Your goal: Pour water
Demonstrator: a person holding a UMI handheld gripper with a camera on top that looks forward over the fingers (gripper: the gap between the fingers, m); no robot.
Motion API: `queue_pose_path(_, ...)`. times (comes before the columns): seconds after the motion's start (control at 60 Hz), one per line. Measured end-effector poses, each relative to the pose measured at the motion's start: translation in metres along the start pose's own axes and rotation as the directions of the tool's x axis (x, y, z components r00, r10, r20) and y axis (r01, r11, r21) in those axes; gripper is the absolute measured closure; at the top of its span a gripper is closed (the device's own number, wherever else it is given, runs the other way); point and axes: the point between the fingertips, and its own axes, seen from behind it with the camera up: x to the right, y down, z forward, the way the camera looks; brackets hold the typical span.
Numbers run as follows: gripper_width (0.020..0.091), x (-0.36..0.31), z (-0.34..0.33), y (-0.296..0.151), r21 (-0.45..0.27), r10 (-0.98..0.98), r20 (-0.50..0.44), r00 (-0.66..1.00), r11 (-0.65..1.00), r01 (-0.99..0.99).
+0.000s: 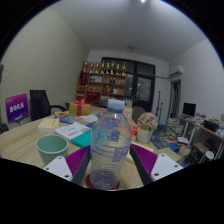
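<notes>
Plastic water bottle [110,145] clamped between jaws; green cup [52,148] left, clutter beyond.

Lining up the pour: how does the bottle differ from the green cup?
The water bottle is clear plastic, while the green cup is opaque. The bottle stands much taller than the low cup. The bottle sits between the jaws' pads, while the cup stands apart, beside the gripper. Both stand upright on the table.
</notes>
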Motion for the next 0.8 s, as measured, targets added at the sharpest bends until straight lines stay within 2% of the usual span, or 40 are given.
queue_pose_path(0.183, 0.0270, -0.004, -0.047, -0.006, -0.011, 0.040, 0.040, 0.998, 0.999, -0.040)
queue_pose_path(0.3, 0.0270, -0.019, -0.083, -0.020, 0.009, 0.062, 0.062, 0.996, 0.998, -0.063)
queue_pose_path(0.467, 0.0271, -0.027, -0.192, -0.031, 0.003, 0.071, 0.106, 0.992, 0.997, -0.071)
queue_pose_path(0.667, 0.0271, -0.029, -0.296, -0.049, 0.024, 0.138, 0.070, 0.988, 0.990, -0.140)
queue_pose_path(0.8, 0.0272, -0.035, -0.338, -0.046, 0.024, 0.204, 0.054, 0.977, 0.978, -0.206)
